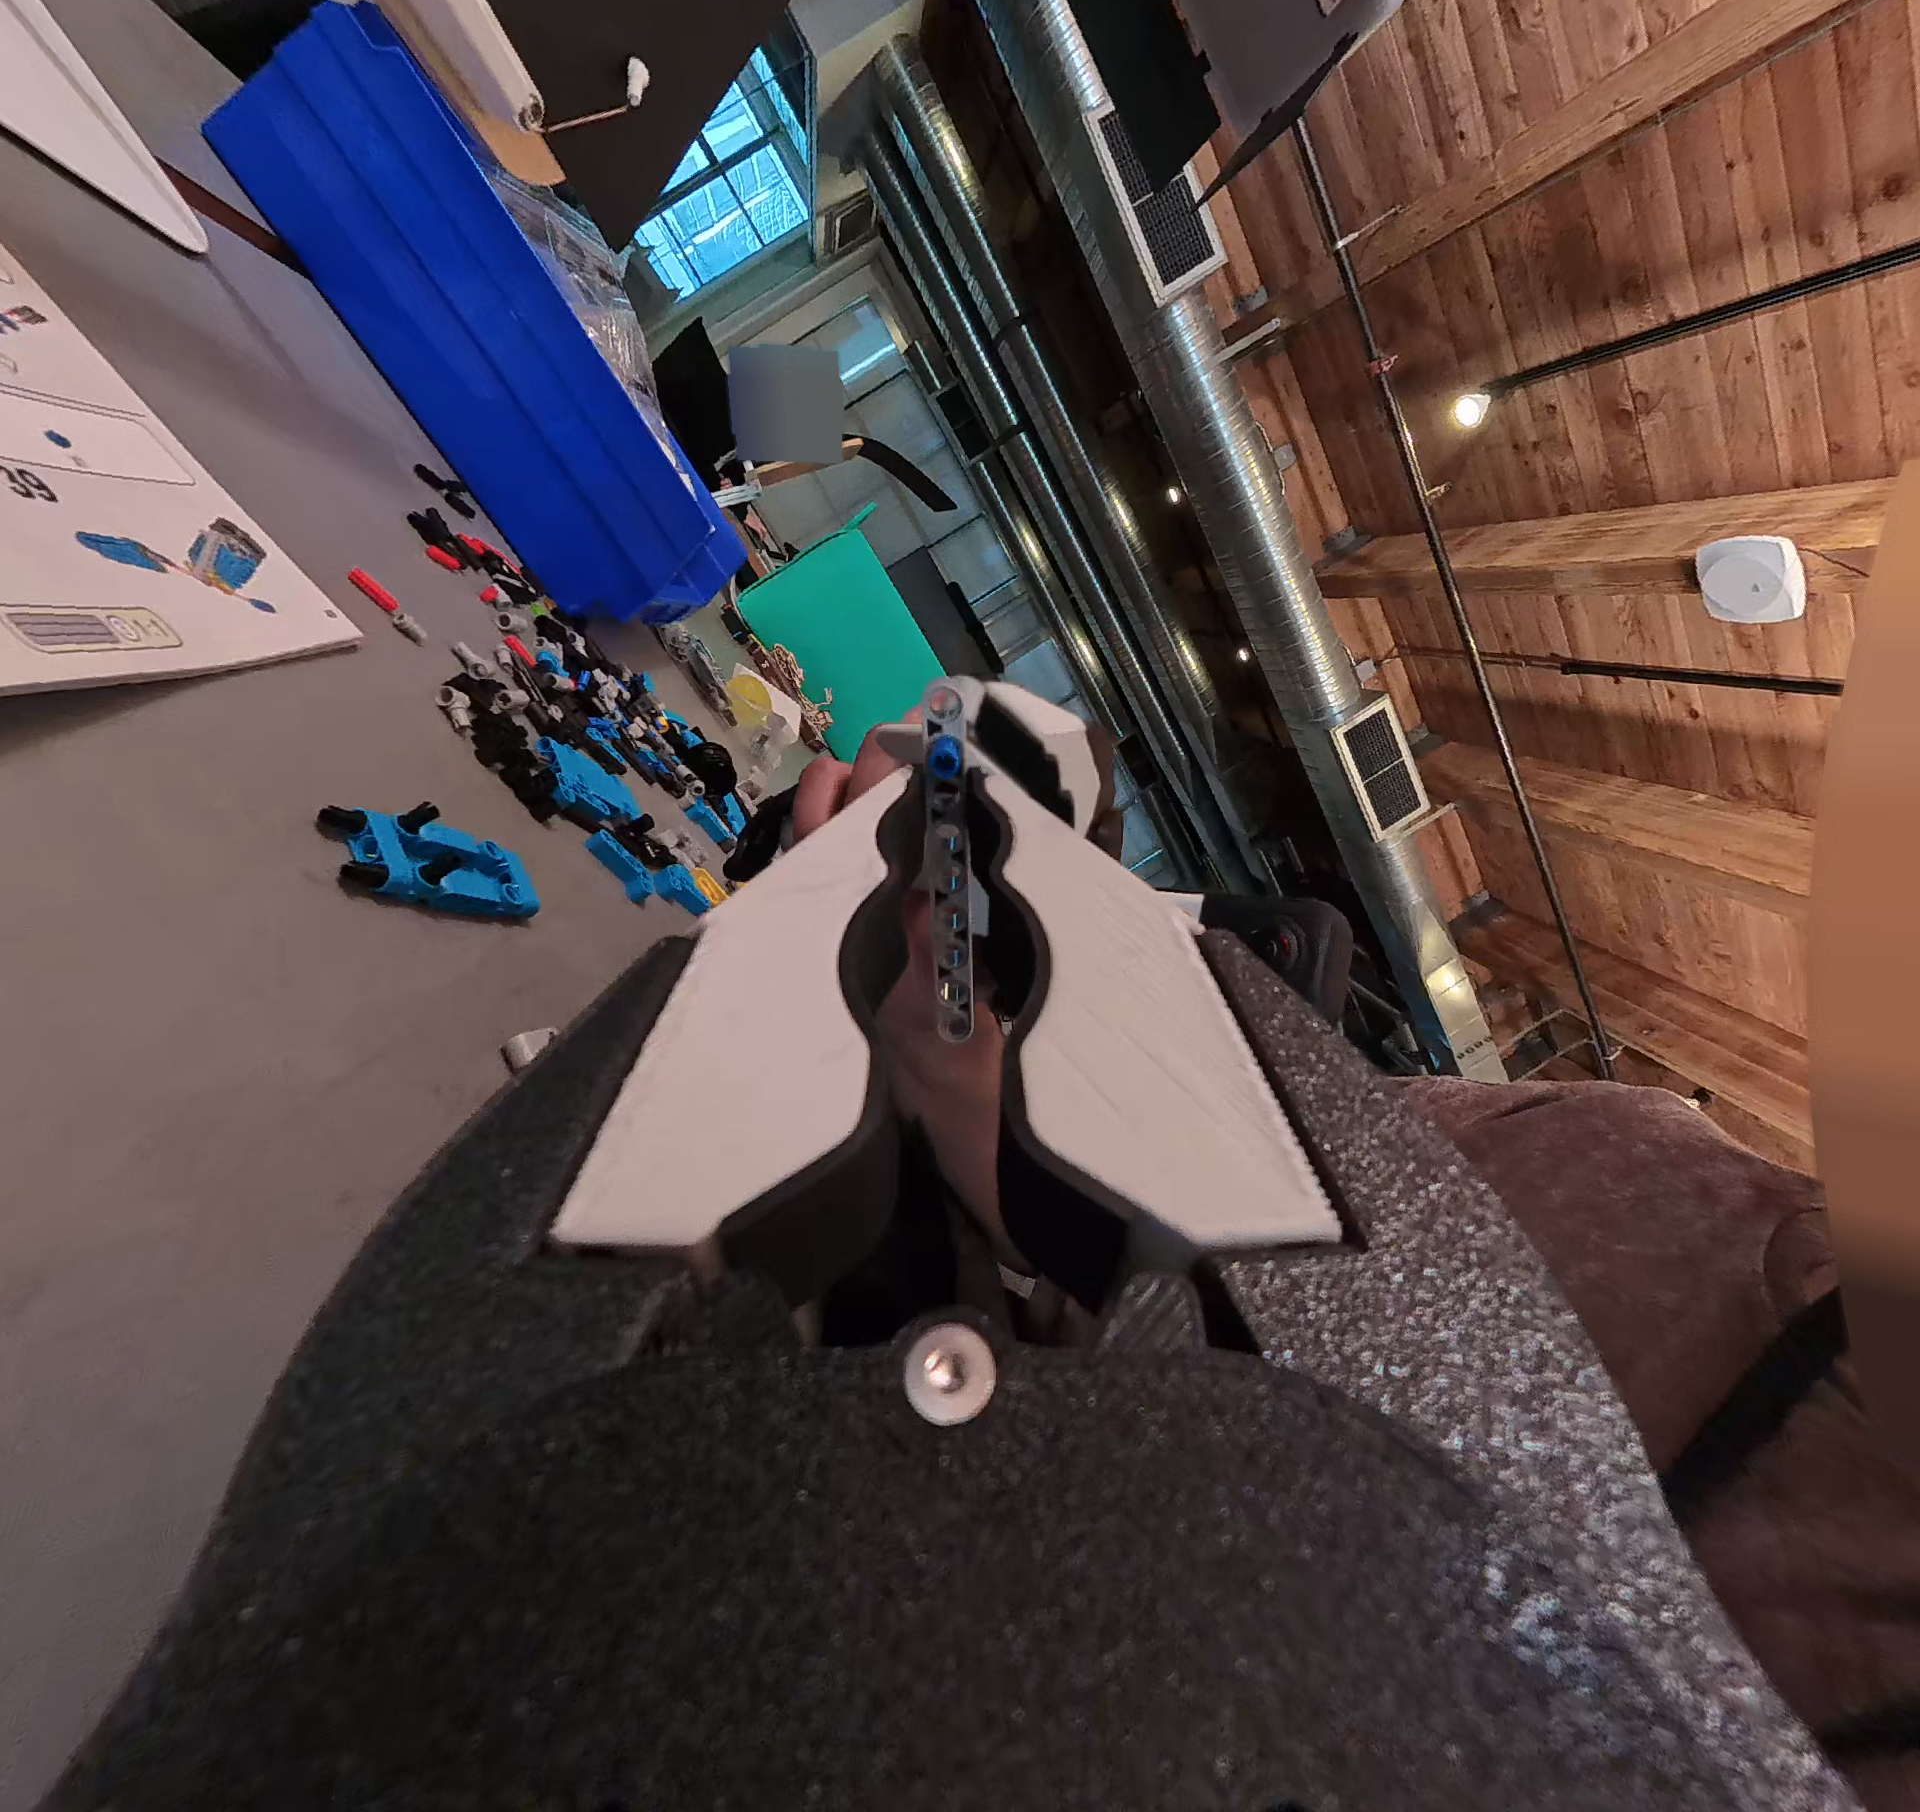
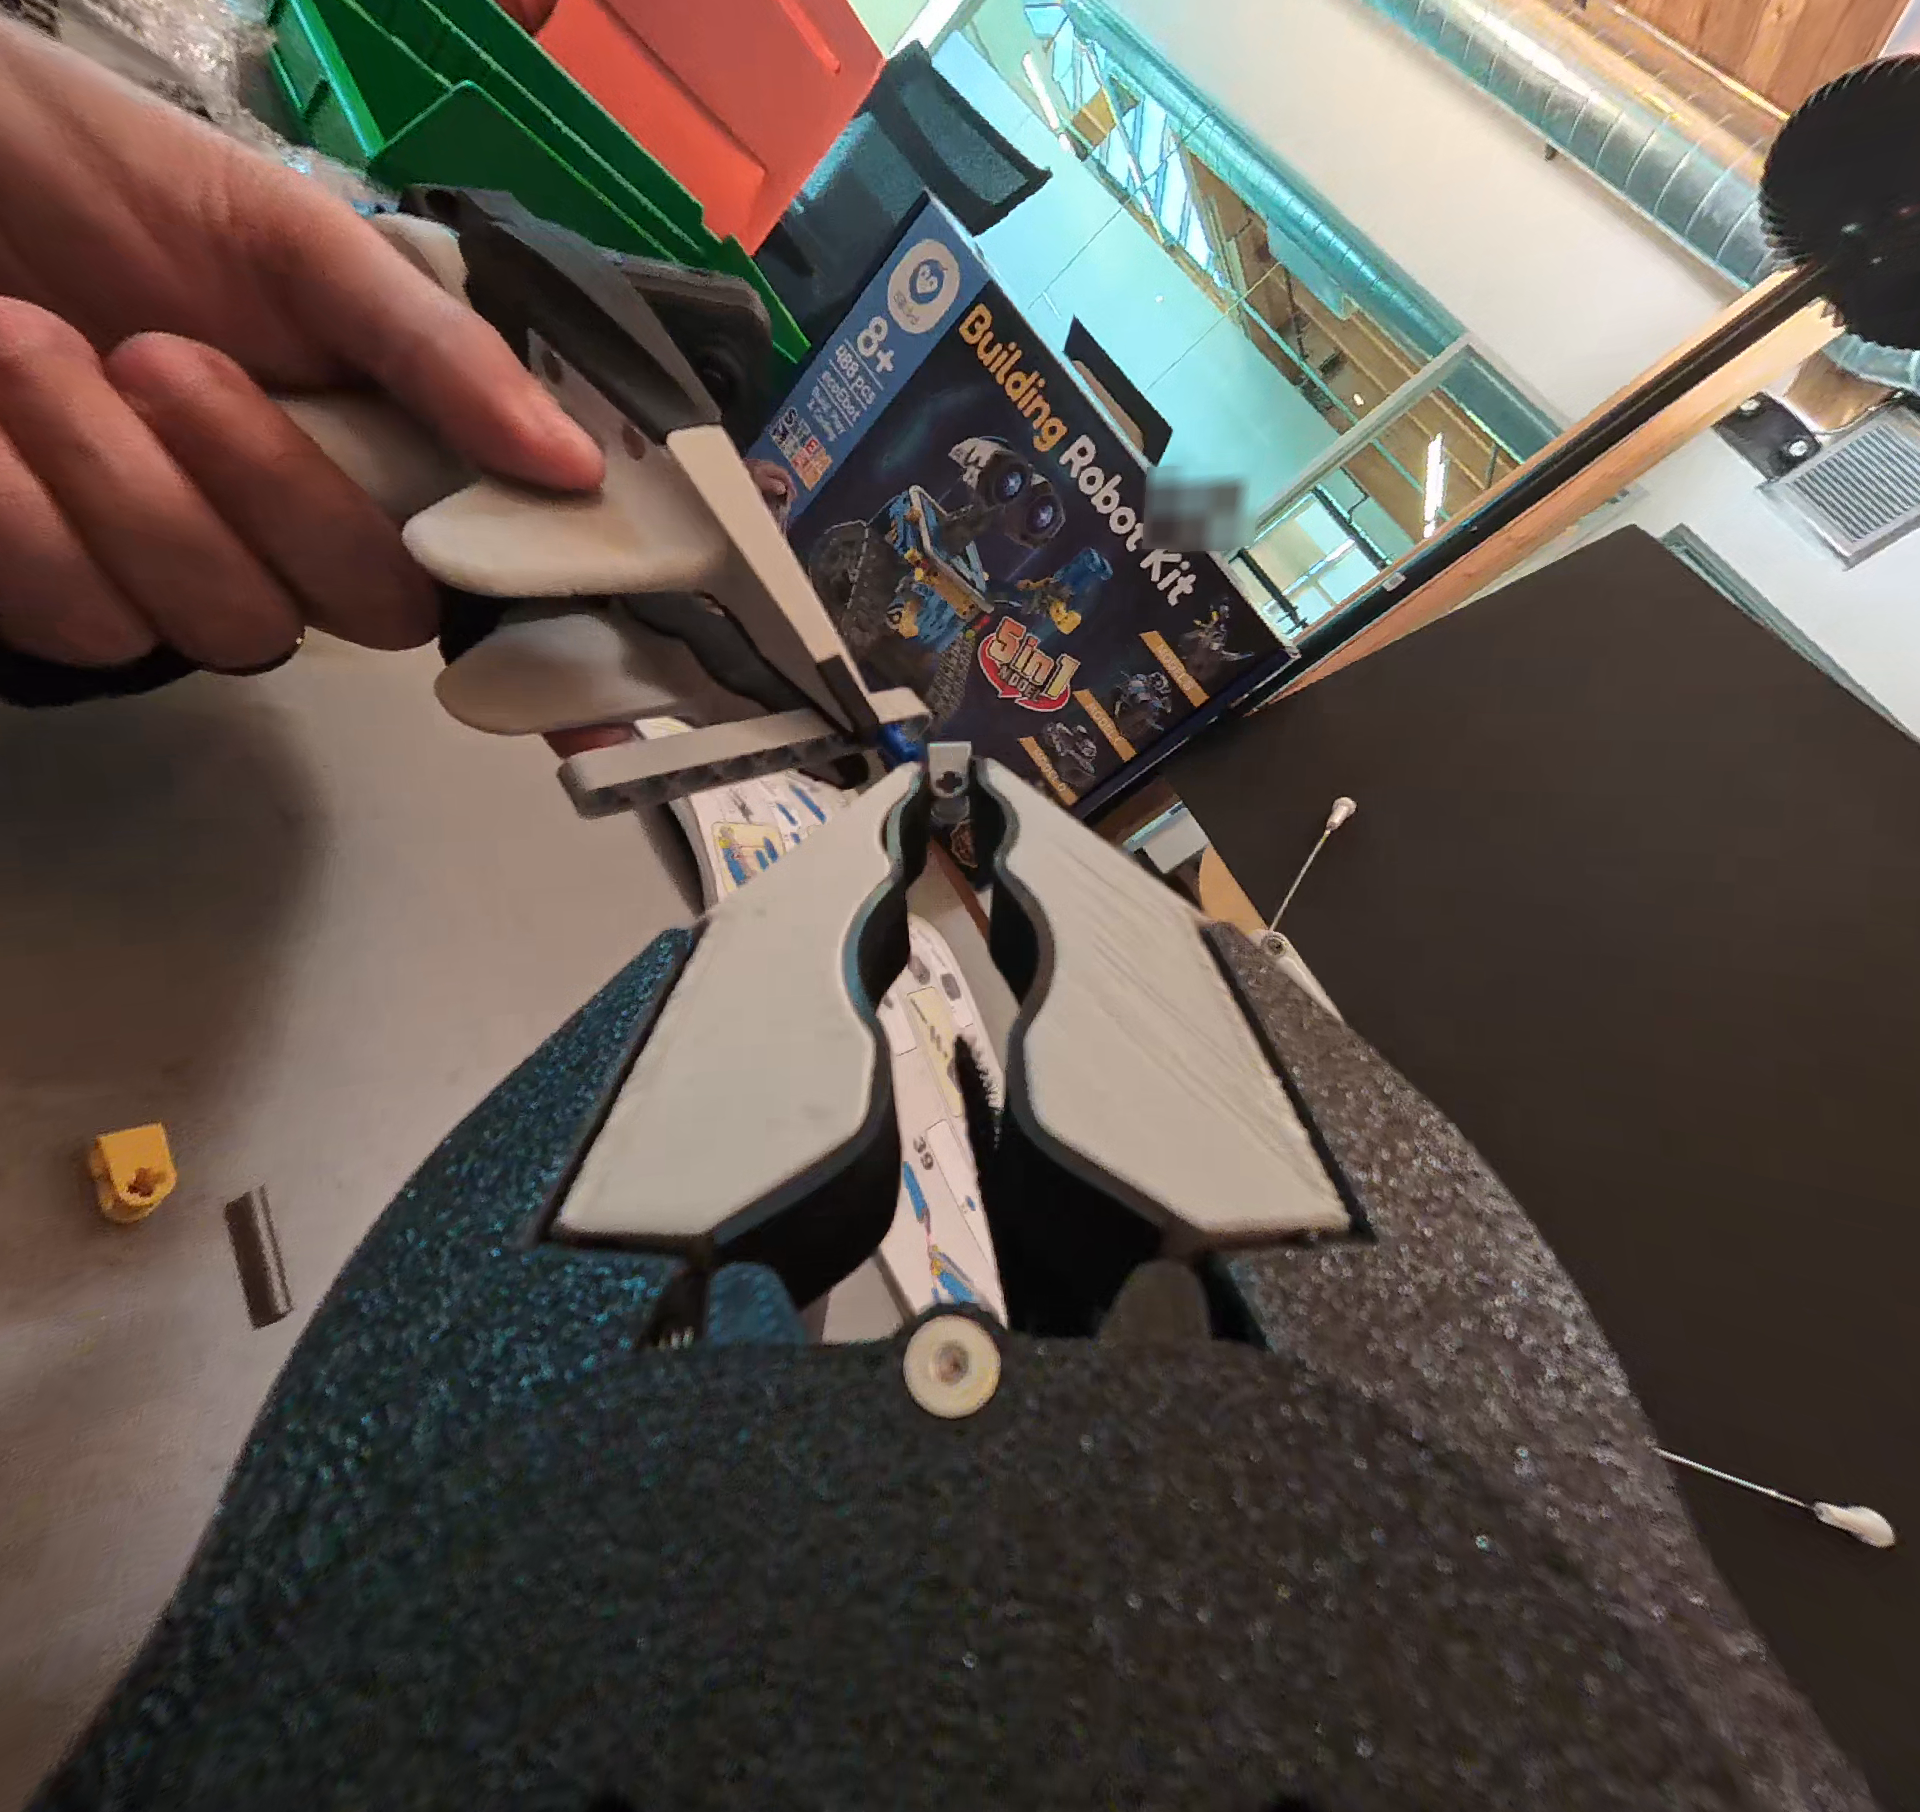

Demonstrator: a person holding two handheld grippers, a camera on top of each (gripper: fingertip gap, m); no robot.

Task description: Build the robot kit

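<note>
My left gripper (image 1: pixel 941 788) is shut on a long grey beam with holes (image 1: pixel 948 921), held edge-on in the air above the grey table (image 1: pixel 208 983). A blue pin (image 1: pixel 942 754) sits in the beam near its far end. The right gripper's tip (image 1: pixel 1029 744) shows just beyond it. In the right wrist view my right gripper (image 2: pixel 948 781) is shut on a small grey connector piece (image 2: pixel 950 763). It is right next to the blue pin (image 2: pixel 891 739) on the beam (image 2: pixel 717 763), which the left gripper (image 2: pixel 847 708), held by a hand (image 2: pixel 208 391), grips.
A pile of black, blue and grey parts (image 1: pixel 582 723), a blue assembly (image 1: pixel 436 858), an instruction booklet (image 1: pixel 125 536) and a blue bin (image 1: pixel 457 308) are on the table. A kit box (image 2: pixel 1018 557), green bins (image 2: pixel 436 100), a yellow piece (image 2: pixel 130 1170) and a dark pin (image 2: pixel 258 1253) are nearby.
</note>
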